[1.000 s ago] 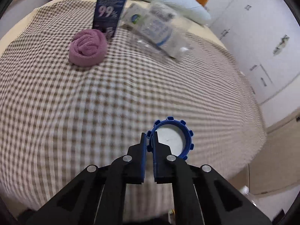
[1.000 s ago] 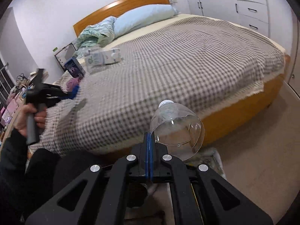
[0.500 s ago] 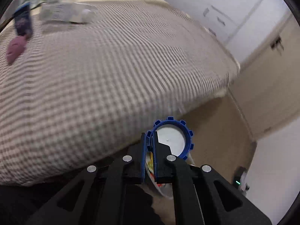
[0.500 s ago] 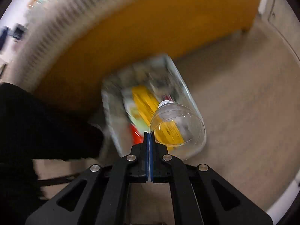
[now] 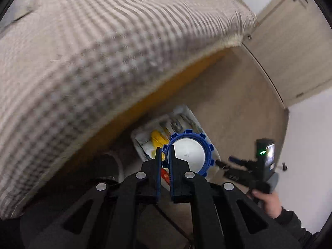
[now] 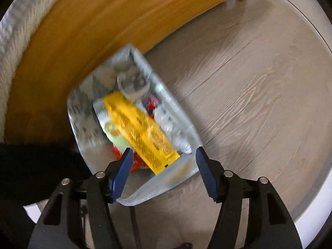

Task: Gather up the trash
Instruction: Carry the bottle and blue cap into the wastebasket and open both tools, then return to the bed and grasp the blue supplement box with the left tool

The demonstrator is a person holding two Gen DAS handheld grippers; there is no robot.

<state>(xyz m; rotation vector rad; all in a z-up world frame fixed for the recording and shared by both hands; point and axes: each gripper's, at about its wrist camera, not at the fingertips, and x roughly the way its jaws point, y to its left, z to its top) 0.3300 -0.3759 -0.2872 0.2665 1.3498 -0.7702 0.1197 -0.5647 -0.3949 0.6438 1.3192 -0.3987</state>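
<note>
The left hand-held gripper (image 5: 165, 155) pinched the ribbed rim of a round blue lid (image 5: 189, 152) above the clear-lined trash bin (image 6: 187, 128). The right hand-held gripper (image 6: 162, 155), jaws just opened and empty, hung over its yellow wrapper (image 6: 141, 130), beside the bed's smooth wooden frame (image 6: 87, 31).

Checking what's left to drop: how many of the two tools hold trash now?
1. The left tool is shut on the blue lid above the trash bin. The right tool hangs open over the bin, nothing between its jaws, which have just been opening.
</note>
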